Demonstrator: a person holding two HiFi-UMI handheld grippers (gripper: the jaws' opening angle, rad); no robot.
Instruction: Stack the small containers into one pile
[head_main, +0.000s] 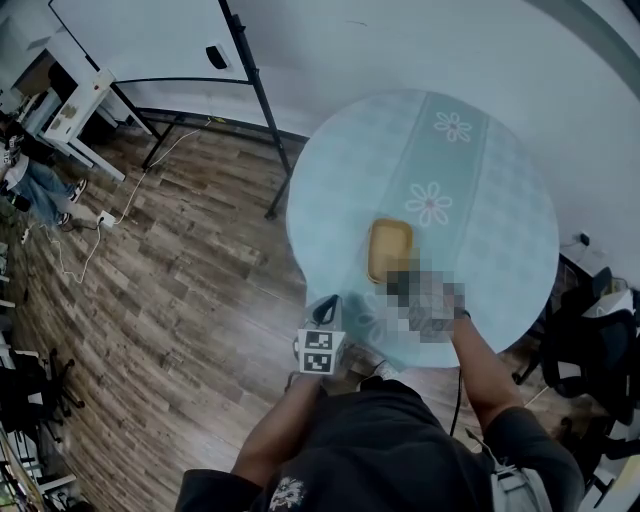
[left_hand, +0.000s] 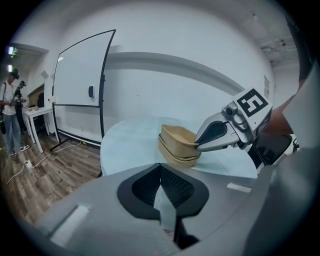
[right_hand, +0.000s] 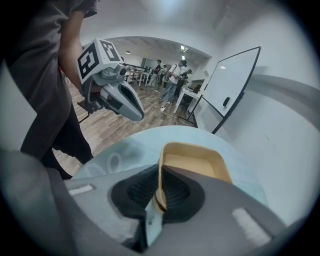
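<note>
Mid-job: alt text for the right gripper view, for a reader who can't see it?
The right gripper is shut on the near rim of a tan container over a round pale-blue table. The left gripper hovers at upper left; a whiteboard stands behind.

dim even light, fisheye-warped dark edges

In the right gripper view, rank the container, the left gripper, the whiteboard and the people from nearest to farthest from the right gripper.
1. Container, rim in the jaws.
2. Left gripper, upper left.
3. Whiteboard, right, beyond the table.
4. People, centre, far back.
</note>
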